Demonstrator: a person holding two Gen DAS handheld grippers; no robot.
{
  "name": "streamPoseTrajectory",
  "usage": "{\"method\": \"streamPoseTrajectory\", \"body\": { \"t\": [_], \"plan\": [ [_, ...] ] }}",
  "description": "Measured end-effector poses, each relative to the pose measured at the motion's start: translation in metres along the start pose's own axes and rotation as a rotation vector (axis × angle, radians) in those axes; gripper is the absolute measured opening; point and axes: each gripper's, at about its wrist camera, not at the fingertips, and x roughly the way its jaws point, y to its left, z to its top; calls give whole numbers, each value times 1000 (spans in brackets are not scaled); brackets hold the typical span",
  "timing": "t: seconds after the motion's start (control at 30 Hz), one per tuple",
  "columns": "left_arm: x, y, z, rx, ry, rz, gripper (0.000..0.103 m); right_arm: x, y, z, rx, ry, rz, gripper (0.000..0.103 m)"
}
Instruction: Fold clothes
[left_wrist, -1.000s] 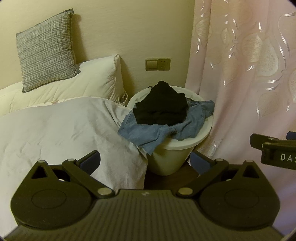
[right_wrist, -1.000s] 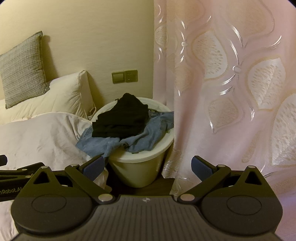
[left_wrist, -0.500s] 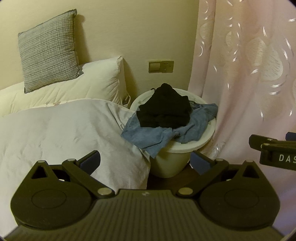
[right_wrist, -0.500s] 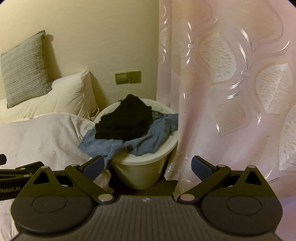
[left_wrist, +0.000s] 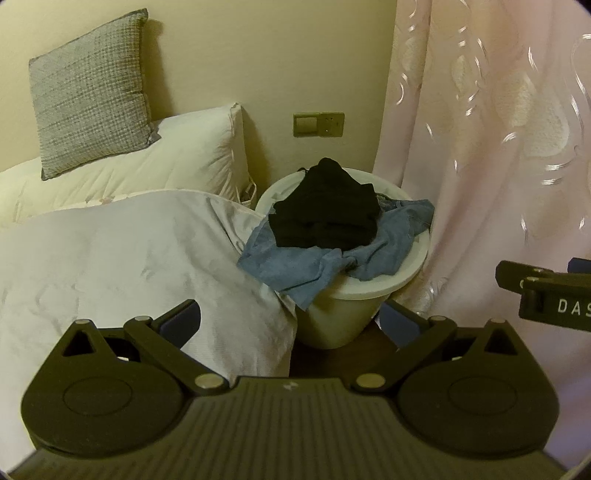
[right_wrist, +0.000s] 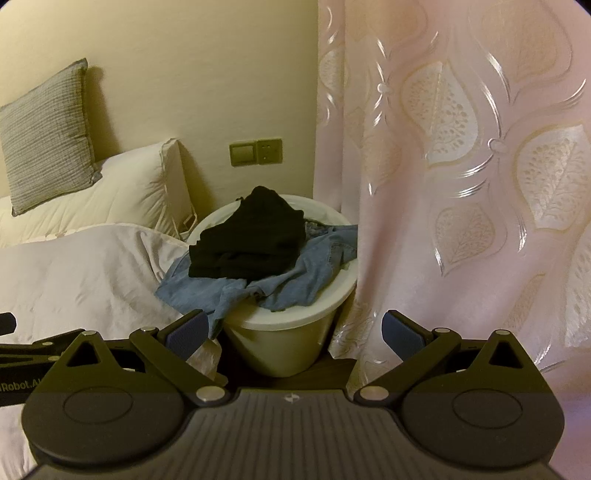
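Right now I have both tongs spread wide and empty: the left tongs (left_wrist: 288, 321) and the right tongs (right_wrist: 295, 328) each show their blue-padded fingers far apart with nothing between them. Just ahead of both pairs stands a pale bucket (left_wrist: 332, 317) on a dark floor, well clear of the fingertips. Piled on its rim is a crumpled blue denim garment (left_wrist: 317, 266), one corner hanging down the near side, and on top of that sits a black garment (left_wrist: 325, 218) in a loose heap. To the left of the tongs a grey duvet (left_wrist: 122, 251) bulges up beside the bucket, with a white pillow (left_wrist: 155, 162) and a grey cushion (left_wrist: 88, 88) farther back against the wall. To the right hangs a pink patterned curtain (right_wrist: 461, 166).
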Motion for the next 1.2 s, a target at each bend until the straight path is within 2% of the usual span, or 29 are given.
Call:
{"method": "streamPoseTrajectory", "body": {
  "t": [0.83,1.2],
  "plan": [
    [33,13,25,5,24,-7,102,37,12,20,4,32,-4,103],
    [44,30,31,-15,19,20,102,58,24,34,-13,32,8,103]
  ]
}}
